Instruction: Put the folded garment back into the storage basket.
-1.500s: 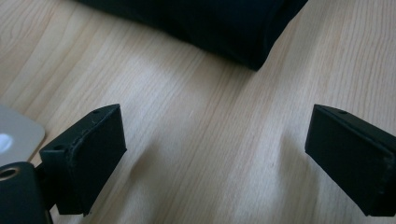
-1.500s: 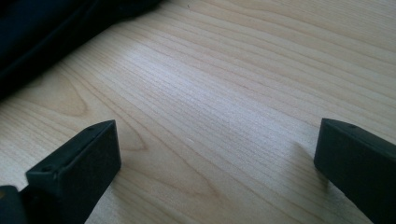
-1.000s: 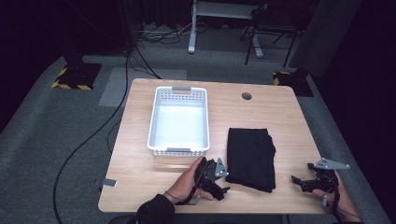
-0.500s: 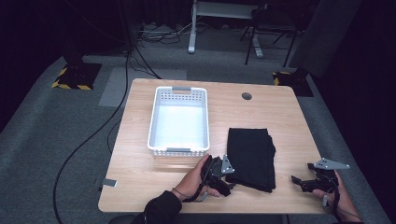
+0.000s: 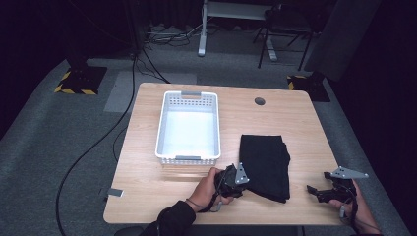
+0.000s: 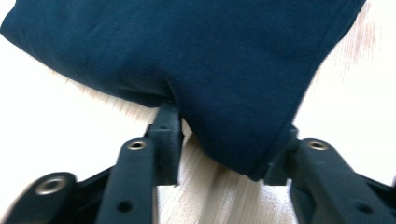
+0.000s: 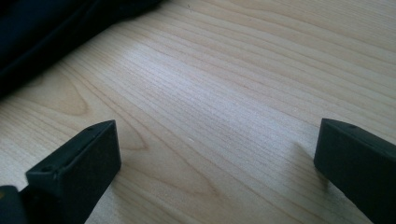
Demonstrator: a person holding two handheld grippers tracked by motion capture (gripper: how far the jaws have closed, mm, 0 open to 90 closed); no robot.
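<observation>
A: How far along is this, would you say?

B: Early, I think. The folded dark cloth [image 5: 264,166] lies flat on the pale wooden table [image 5: 147,187], just right of the white slatted plastic basket [image 5: 188,127], which looks empty.

A: And the grippers?

B: The left gripper [image 5: 239,179] is at the cloth's near left corner. In the left gripper view its jaws stand apart with the cloth's [image 6: 196,60] edge bulging down between them, so it has reached the fabric but not clamped it.

A: The right one?

B: The right gripper [image 5: 314,189] sits near the table's front right corner, apart from the cloth, jaws wide open over bare wood [image 7: 224,93].

A: So what remains?

B: Judging by the layout, nearly everything: closing on the cloth, lifting it, and probably putting it in the basket.
</observation>
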